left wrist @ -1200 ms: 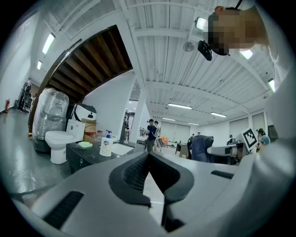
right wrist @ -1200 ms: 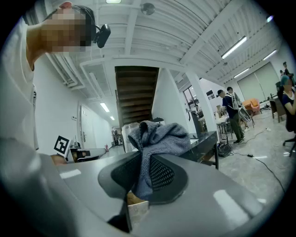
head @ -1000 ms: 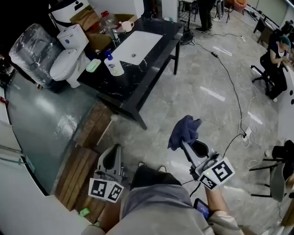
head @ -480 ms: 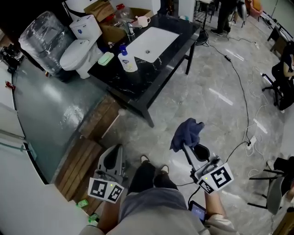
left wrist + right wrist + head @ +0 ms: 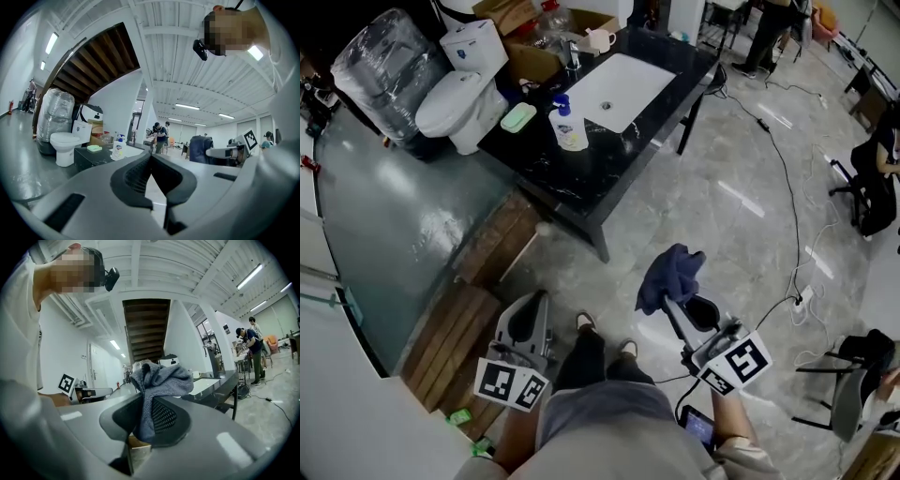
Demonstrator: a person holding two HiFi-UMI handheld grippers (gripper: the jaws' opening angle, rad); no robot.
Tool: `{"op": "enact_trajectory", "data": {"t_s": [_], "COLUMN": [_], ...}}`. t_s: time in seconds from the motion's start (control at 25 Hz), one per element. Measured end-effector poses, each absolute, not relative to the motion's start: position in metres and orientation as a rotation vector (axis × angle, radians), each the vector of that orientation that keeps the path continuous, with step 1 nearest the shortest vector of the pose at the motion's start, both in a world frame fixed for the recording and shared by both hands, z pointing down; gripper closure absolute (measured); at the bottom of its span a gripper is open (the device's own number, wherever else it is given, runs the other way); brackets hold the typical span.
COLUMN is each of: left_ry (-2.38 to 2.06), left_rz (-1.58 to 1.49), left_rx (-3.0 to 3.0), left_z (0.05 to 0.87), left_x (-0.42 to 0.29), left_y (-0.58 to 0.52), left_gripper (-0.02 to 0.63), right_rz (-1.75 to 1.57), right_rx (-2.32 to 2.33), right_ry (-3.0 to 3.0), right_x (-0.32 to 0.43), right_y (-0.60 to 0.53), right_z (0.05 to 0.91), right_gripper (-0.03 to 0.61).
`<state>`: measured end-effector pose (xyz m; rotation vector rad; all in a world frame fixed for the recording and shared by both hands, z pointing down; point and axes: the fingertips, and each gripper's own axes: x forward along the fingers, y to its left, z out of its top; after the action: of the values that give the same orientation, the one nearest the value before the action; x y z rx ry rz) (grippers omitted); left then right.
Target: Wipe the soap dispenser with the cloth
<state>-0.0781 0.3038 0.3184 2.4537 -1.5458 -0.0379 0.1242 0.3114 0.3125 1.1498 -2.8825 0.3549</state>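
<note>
The soap dispenser [image 5: 567,127], a white bottle with a blue pump, stands on the black sink counter [image 5: 609,159] beside the white basin; it also shows far off as the soap dispenser [image 5: 117,148] in the left gripper view. My right gripper [image 5: 667,292] is shut on a blue-grey cloth [image 5: 669,275], which bunches above the jaws as the cloth [image 5: 159,380] in the right gripper view. My left gripper [image 5: 528,312] is shut with nothing in it. Both grippers are held low near my legs, well short of the counter.
A white toilet [image 5: 455,98] and a plastic-wrapped bundle [image 5: 380,70] stand left of the counter. A green soap dish [image 5: 518,116], a cup [image 5: 598,38] and cardboard boxes sit at the counter's far end. Wooden planks [image 5: 473,309] lie at left. Cables [image 5: 787,216] cross the marble floor.
The view has shifted toward the counter, which now sits nearer the middle top. Both grippers moved forward with me; the cloth stays in the right gripper.
</note>
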Motion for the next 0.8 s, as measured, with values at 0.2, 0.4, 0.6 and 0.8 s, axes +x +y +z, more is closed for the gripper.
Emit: {"op": "enact_trajectory", "data": {"t_s": [0.2,0.4,0.6,0.8], "left_ry": [-1.505,-1.494,-1.444,-1.382], "left_rz": [-0.067,-0.091,-0.144,-0.172], "left_rx": [2.465,2.495,2.533,2.576], "left_z": [0.311,0.305,0.299,0.294], "left_x": [-0.097,-0.125,-0.143,-0.158], "left_y": [0.276,0.247,0.222,0.207], "left_gripper": [0.607,0.607,0.607,0.607], "right_rz": [0.36,0.333,0.289,0.265], "right_rx": [1.146,1.147,1.173,1.202], "right_ry": [-2.877,-2.884,-2.867,-2.862], "right_x": [0.102,0.073,0.052,0.033], "right_y": [0.288,0.262,0.243,0.229], "right_z": [0.302,0.297,0.287,0.277], "right_gripper": [0.531,0.531,0.531,0.531]}}
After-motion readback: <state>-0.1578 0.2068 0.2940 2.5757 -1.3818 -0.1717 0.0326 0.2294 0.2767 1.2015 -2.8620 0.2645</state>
